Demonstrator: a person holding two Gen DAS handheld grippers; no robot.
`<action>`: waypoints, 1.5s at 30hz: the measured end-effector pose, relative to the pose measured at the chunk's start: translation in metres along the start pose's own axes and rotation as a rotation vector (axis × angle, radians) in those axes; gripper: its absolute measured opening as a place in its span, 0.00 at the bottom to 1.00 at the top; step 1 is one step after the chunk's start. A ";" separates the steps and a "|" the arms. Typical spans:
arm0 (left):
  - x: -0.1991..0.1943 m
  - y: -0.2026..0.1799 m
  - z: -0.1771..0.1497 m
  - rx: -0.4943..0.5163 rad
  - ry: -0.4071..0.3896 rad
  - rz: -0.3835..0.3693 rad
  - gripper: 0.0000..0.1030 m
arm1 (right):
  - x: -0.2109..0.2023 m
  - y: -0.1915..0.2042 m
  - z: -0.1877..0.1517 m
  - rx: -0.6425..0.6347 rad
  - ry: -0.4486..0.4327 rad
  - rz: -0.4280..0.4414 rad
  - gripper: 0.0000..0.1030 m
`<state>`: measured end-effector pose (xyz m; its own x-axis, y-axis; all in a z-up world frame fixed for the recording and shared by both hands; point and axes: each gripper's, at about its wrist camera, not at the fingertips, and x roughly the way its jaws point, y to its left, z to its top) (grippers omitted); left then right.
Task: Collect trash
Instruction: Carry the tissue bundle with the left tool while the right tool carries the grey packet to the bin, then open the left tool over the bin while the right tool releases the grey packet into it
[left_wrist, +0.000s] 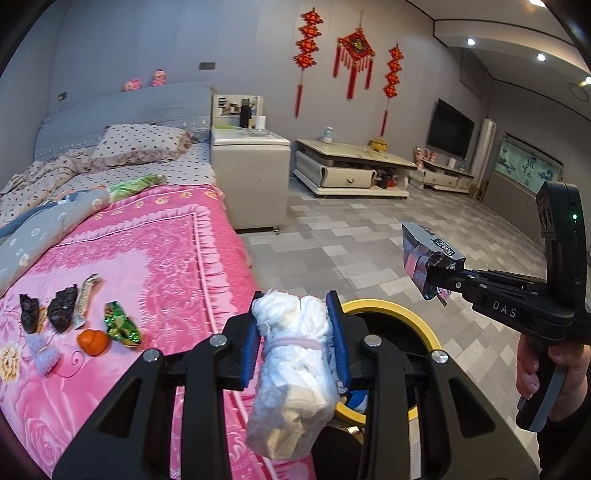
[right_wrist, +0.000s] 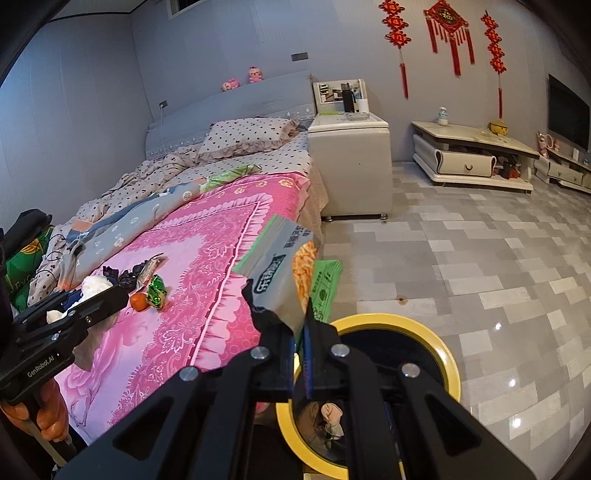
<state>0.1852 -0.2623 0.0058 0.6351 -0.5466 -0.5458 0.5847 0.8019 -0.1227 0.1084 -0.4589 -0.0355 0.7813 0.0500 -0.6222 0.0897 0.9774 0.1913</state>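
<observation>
So the left gripper (left_wrist: 295, 332) has its blue-padded fingers (left_wrist: 338, 332) clamped on a wad of white tissue (left_wrist: 291, 373) with a pink band round its middle, and the wad hangs down past the pads, right over the near side of the yellow-rimmed trash bin (left_wrist: 391, 308). The right gripper (right_wrist: 301, 332) has its fingers squeezed flat together on the bottom edge of an empty snack bag (right_wrist: 284, 273), which sticks up and forward, so the thin foil is pinched by a corner rather than crushed. Both loads sit above or just beside the bin's mouth, which reads to me like they're lined up to be dropped in. The bin stands on the tiled floor (right_wrist: 480, 258) tight against the bed (left_wrist: 166, 258), handy for anything lifted off it. There seems to be some stuff already inside, though it's too dark to say what. More trash waits on the pink blanket: two black crumpled wrappers (left_wrist: 62, 308), a green foil wrapper (left_wrist: 120, 325), an orange peel-like bit (left_wrist: 93, 341) and a pale scrap (left_wrist: 44, 354).
</observation>
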 end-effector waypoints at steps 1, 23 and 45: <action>0.005 -0.005 0.000 0.004 0.008 -0.009 0.31 | 0.000 -0.006 -0.002 0.011 0.005 -0.009 0.03; 0.144 -0.063 -0.019 0.032 0.221 -0.113 0.32 | 0.052 -0.081 -0.044 0.166 0.208 -0.060 0.04; 0.166 -0.058 -0.028 0.004 0.257 -0.127 0.66 | 0.049 -0.116 -0.063 0.291 0.253 -0.136 0.34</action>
<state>0.2428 -0.3926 -0.1008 0.4080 -0.5637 -0.7182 0.6537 0.7295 -0.2012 0.0970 -0.5572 -0.1361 0.5769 0.0091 -0.8168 0.3811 0.8814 0.2790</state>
